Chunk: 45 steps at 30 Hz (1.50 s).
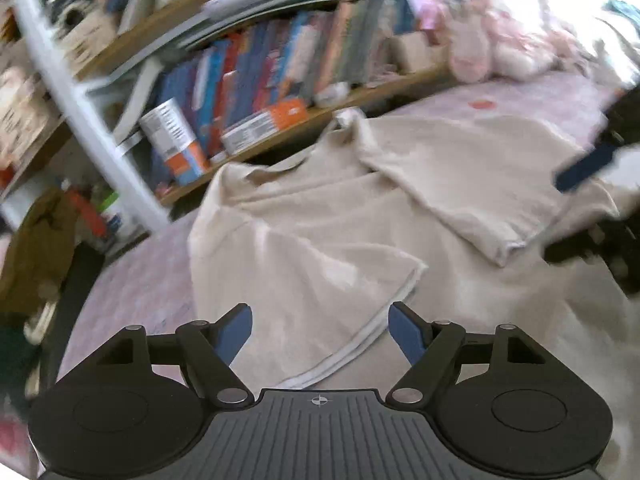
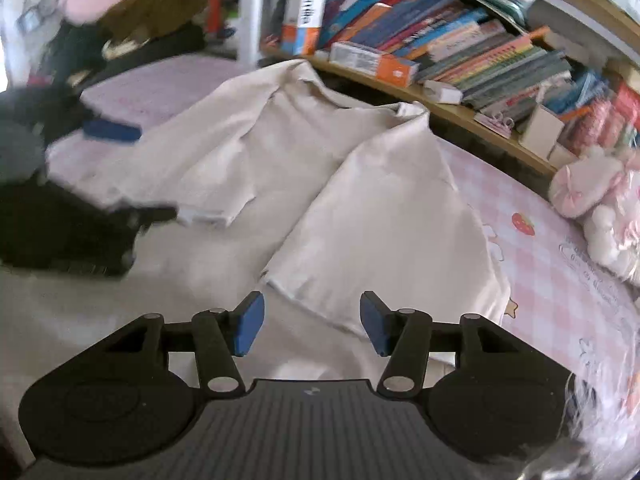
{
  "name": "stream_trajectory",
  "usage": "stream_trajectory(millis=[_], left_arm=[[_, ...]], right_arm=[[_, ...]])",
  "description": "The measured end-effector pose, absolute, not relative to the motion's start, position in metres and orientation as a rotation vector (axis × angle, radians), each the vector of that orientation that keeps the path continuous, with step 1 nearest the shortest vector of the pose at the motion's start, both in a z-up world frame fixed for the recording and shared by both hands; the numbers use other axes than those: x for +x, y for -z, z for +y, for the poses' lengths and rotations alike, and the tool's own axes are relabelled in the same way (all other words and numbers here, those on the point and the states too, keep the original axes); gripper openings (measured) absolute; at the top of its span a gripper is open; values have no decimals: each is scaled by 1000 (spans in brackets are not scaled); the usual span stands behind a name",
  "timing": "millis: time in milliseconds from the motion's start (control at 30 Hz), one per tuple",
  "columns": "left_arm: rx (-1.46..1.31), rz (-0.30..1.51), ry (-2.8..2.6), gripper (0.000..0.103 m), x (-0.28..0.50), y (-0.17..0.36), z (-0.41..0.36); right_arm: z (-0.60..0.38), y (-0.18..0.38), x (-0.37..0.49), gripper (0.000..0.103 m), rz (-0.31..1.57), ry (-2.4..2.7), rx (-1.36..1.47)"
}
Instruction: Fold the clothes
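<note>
A cream T-shirt (image 1: 340,216) lies spread on the bed, collar toward the bookshelf, with both sides folded inward over its body. My left gripper (image 1: 320,322) is open above the hemmed edge of the left folded flap (image 1: 360,340), and its pads do not touch the cloth. In the right wrist view the same shirt (image 2: 280,152) fills the middle. My right gripper (image 2: 312,320) is open just short of the right flap's hem (image 2: 320,304), holding nothing. Each gripper shows blurred in the other's view: the right gripper (image 1: 588,168) and the left gripper (image 2: 112,130).
A wooden bookshelf (image 1: 280,92) packed with books runs along the far side of the bed. The pink checked sheet (image 2: 540,248) shows around the shirt. Pink and white plush toys (image 2: 600,208) sit at the right. A heap of dark and brown clothes (image 2: 140,20) lies at the far left.
</note>
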<state>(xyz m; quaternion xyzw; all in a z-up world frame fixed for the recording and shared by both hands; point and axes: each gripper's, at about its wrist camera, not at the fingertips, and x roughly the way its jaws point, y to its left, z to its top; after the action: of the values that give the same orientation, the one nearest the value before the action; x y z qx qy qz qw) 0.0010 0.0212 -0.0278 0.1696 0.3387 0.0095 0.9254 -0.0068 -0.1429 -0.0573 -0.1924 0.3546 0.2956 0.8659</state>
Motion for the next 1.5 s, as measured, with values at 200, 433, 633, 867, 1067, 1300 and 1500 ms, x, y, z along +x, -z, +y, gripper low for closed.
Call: stream_trajectory(millis=[200,433,633,867,1067,1300,1500], left_arm=[[199,693,-117,75,2,12,58],[260,735,17,66,11,20,16],[171,759,-159,66,9,15,44],[-146,888,-313,36,9,26,108],[-315,890,-290,17,16,33,118],[-264,798,-257,4,5,14,123],[-218,737,-298,4,28,-3,176]], right_arm=[[-145,58,-9,49,746,-590,-399],[-138,56,-9,49,719,-605,-420],[-136,65,-7,48,765,-618,-447],[-142,73,-6,48,793,-627,-410],[-142,73,-6,48,790,-635,-414],[-142,73,-6,48,799,-620,-388],[-142,73,-5,47,811,-600,-376]])
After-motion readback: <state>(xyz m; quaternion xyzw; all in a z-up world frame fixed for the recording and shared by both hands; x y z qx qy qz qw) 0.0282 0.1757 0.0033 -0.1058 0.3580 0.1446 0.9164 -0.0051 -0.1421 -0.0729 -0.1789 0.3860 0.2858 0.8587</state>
